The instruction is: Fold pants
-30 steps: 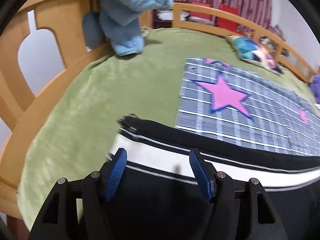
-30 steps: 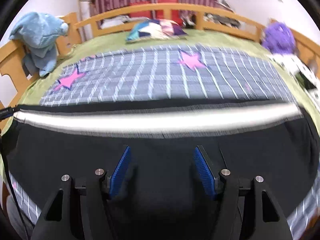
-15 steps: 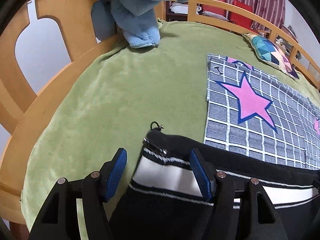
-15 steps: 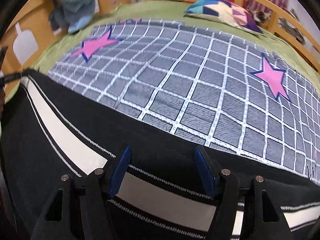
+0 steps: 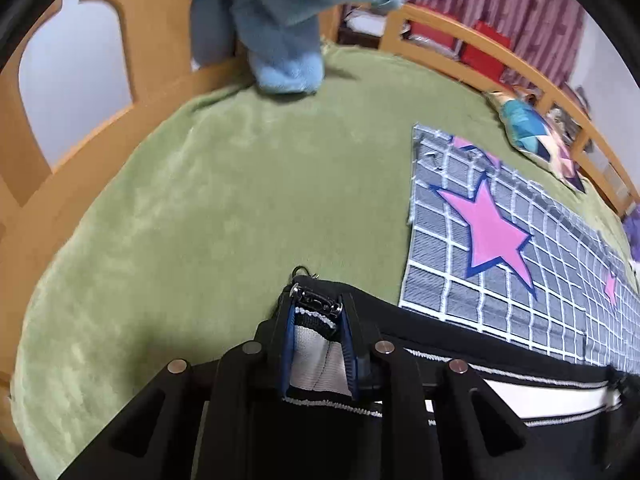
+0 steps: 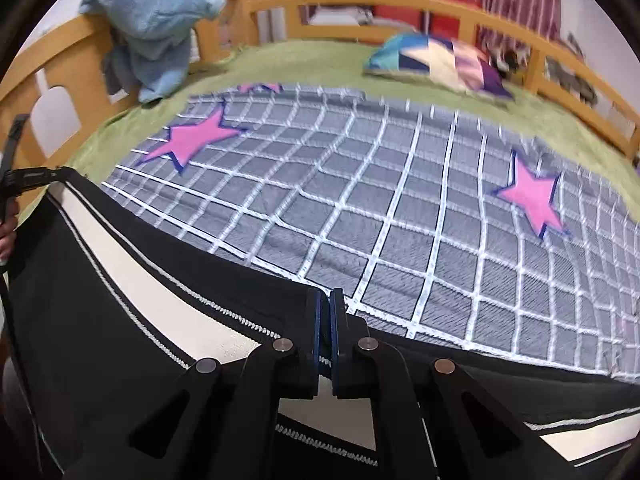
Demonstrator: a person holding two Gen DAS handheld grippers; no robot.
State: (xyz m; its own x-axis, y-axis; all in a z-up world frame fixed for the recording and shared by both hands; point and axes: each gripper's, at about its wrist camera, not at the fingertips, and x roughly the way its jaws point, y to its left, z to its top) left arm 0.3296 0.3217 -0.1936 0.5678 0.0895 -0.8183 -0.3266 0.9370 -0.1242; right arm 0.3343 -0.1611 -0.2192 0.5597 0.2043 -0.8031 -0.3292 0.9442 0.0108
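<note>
The pants (image 6: 120, 288) are black with a white side stripe and lie along the near edge of the bed. My left gripper (image 5: 316, 312) is shut on the pants' end (image 5: 316, 344), by a metal zipper pull (image 5: 314, 300). My right gripper (image 6: 325, 300) is shut on the pants' upper edge, further along the stripe. The left gripper's tip (image 6: 24, 178) shows at the far left of the right wrist view, holding the pants' corner.
A green blanket (image 5: 180, 200) covers the bed. A grey checked mat with pink stars (image 6: 400, 208) lies beyond the pants. A blue plush garment (image 6: 152, 20) hangs on the wooden rail (image 6: 360, 4). A colourful pillow (image 6: 440, 60) lies at the back.
Both grippers were open over the pants; both have now shut on the fabric, the left at the zippered end, the right on the upper edge.
</note>
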